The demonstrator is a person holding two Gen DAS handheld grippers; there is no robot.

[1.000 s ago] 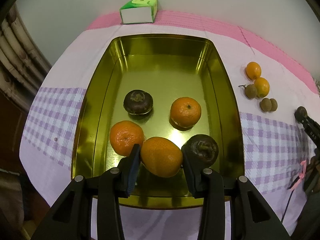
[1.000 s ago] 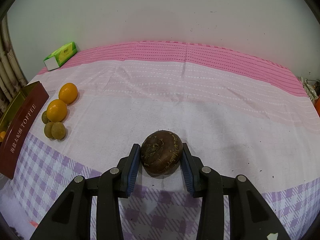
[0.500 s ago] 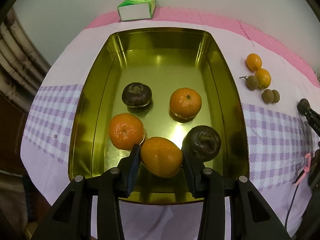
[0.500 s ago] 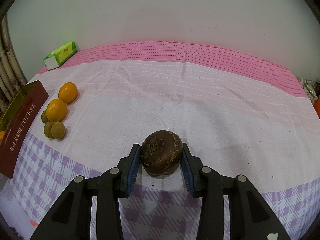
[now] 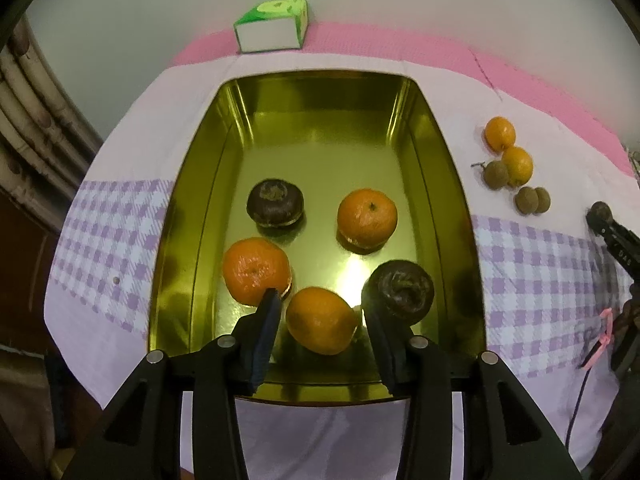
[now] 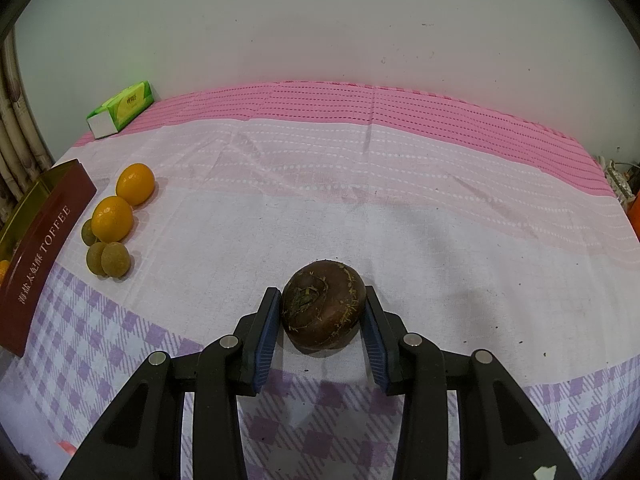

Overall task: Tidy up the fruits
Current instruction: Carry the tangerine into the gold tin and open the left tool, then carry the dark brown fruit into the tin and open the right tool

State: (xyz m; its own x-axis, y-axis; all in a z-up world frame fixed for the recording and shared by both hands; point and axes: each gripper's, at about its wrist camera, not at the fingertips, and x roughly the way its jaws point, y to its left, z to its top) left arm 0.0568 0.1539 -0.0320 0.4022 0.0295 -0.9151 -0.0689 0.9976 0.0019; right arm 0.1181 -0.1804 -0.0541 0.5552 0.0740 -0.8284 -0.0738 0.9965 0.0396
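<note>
Our left gripper (image 5: 322,326) stands parted around an orange (image 5: 321,320) at the tin's (image 5: 188,240) near end, gaps showing at both pads. Our right gripper (image 6: 320,332) brackets a dark brown fruit (image 6: 323,310) on the cloth (image 6: 440,208); whether it pinches, we cannot tell. Five fruits lie in the tin; we judge the brown one and a small cluster (image 6: 110,224) remain. Only the left view shows the tin's inside; only the right shows its "TOFFEE" side.
</note>
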